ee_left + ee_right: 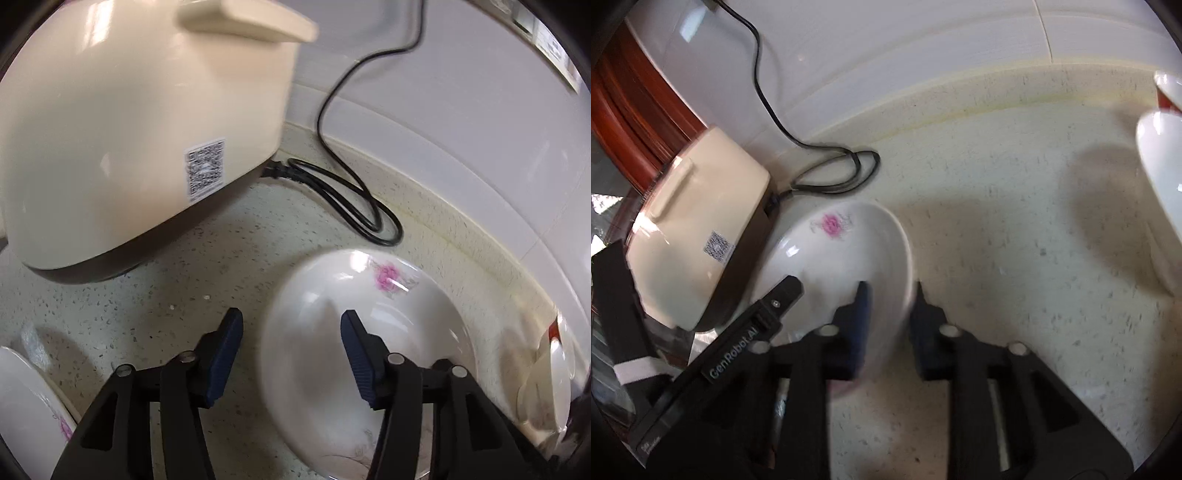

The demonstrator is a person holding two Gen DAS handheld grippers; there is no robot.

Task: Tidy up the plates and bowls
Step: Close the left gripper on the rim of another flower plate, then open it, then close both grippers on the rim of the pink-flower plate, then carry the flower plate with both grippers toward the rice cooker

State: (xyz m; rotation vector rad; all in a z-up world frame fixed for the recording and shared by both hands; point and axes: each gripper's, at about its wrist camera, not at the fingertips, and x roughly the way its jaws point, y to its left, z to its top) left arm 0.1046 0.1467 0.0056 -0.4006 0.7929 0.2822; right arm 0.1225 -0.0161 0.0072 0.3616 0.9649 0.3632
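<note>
Bowl (849, 251) w/ pink flower sits lower centre of right wrist view, on speckled counter (1015, 240), beside cream appliance (701, 229) at left. Right gripper (890, 295) pinches bowl's rim, one finger inside, one outside. Left gripper (291, 325) hangs open over bowl's left edge, gripping nothing. Black cord (354, 199) coils upper centre.

Both views are fairly bright under soft, whitish light from above. Glare streaks the cream cooker (140, 122) and the flowered bowl (354, 332). Soft dark shadows lie on the speckled counter (1015, 229). Motion blur smears the bowl's rim and the right gripper (890, 295). Fisheye distortion bends the wall tiles (923, 55), and the corners fall to black.
</note>
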